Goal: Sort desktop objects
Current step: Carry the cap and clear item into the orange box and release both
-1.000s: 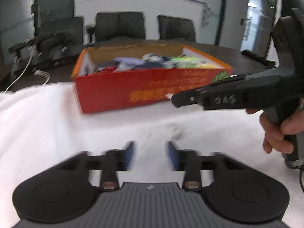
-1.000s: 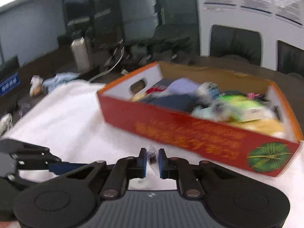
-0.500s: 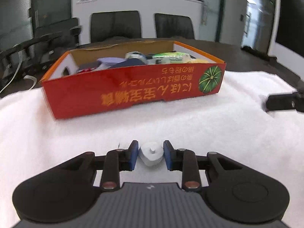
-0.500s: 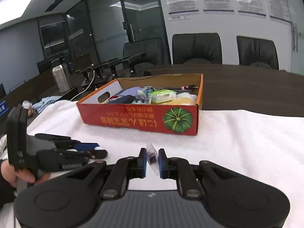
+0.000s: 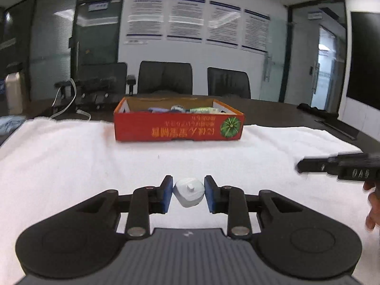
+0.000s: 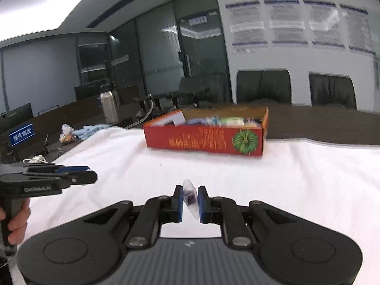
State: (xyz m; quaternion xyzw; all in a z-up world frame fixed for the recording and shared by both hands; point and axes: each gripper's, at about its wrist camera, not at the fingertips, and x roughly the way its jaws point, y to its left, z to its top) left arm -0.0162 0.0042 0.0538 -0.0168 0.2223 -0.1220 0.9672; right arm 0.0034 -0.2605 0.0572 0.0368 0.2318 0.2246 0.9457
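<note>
Gripping a small white cap (image 5: 189, 192), my left claw (image 5: 187, 193) is clamped; my right claw (image 6: 190, 200) pinches a clear packet (image 6: 190, 197). Ahead of both sits the red box (image 5: 178, 128) on the white-covered worktop (image 5: 71, 156).

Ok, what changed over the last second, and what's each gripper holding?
The left gripper closed on a small white object and both pulled back, so the red box looks farther off. The right gripper kept its clear packet. The box stays on the white cloth.
</note>
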